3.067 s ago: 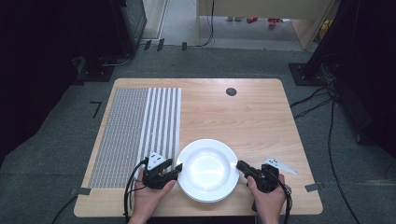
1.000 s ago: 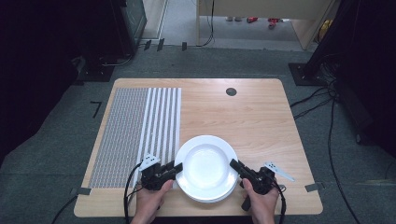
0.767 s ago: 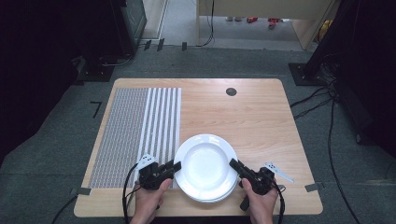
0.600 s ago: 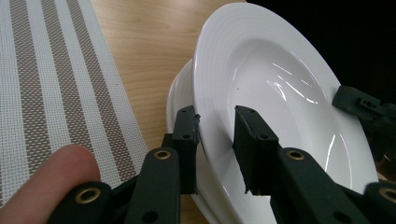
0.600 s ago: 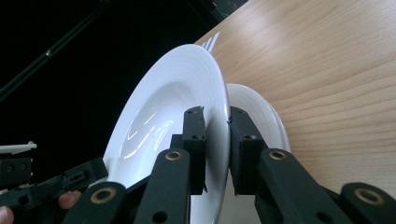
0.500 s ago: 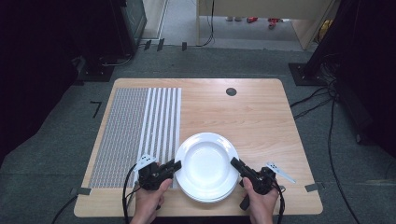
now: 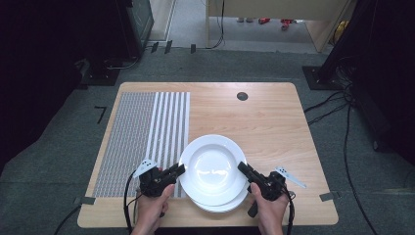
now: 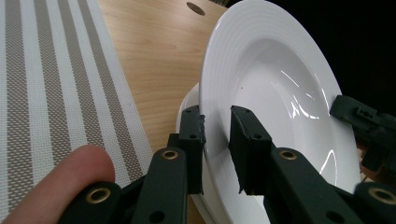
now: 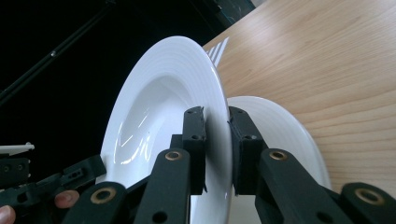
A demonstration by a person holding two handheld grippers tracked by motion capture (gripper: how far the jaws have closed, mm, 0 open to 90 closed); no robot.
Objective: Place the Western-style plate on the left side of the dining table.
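High view: at lower centre of the worktop (image 7: 274, 117), the left gripper (image 7: 179, 171) and right gripper (image 7: 243, 168) clamp opposite rims of the top plate (image 7: 211, 164), above a second plate (image 7: 222, 204).

Left gripper view: jaws, just closing, pinch the rim.

Right gripper view: jaws squeeze the rim at centre.

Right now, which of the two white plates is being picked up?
The upper plate: the left gripper and right gripper each clamp its rim on opposite sides. The lower plate lies flat on the table, peeking out underneath, and neither gripper holds it.
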